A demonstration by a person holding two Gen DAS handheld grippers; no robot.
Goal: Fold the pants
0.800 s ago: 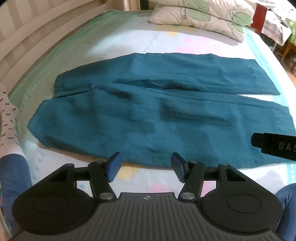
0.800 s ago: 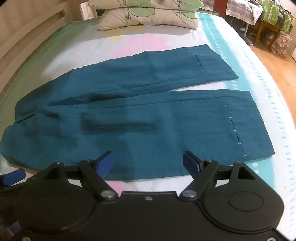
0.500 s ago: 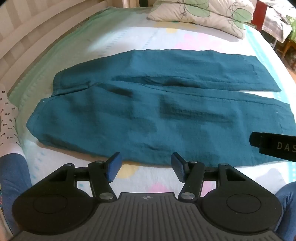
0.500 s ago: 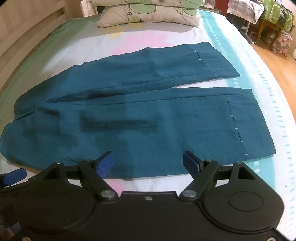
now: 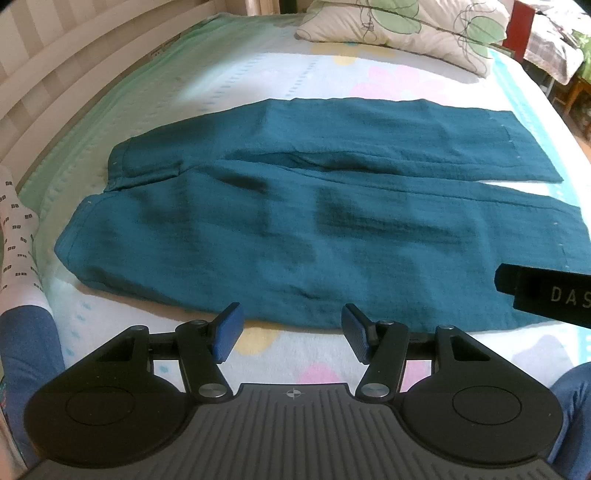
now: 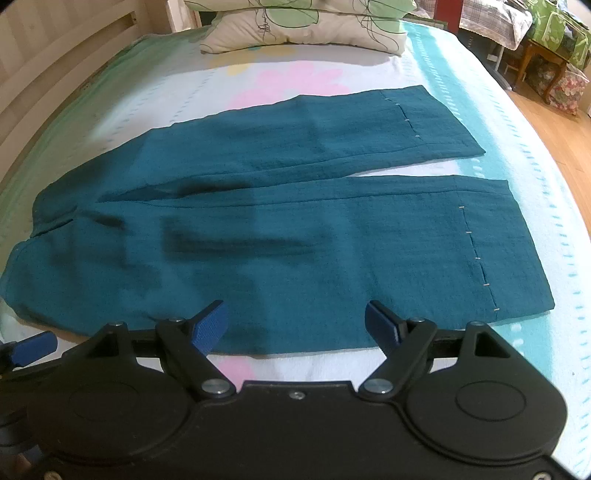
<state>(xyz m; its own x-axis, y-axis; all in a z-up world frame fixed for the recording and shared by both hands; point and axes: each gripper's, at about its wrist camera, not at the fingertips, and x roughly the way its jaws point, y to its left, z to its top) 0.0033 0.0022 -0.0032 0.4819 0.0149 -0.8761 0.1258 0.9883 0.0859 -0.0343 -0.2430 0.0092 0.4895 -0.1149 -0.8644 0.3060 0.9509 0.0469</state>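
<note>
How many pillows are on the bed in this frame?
2, stacked at the far head of the bed beyond the pants: the lower pillow and the upper pillow, mostly cropped. More may sit outside view.

The only legible lettering is "DAS" in pale capitals on a black bar [image 5: 550, 295], which enters from the right edge of the left wrist view and is cut off there (any further letters lie outside the frame). The bar lies over the near right part of the teal pants [image 5: 295, 229]. A small round crosshair mark [image 5: 293, 394], a sign rather than text, sits at the far middle edge of the ribbed grey body of the left gripper [image 5: 291, 328]. The right wrist view offers no readable lettering; dark scribbles on the pillow [image 6: 303, 26] at the far end cannot be read as words.
</note>
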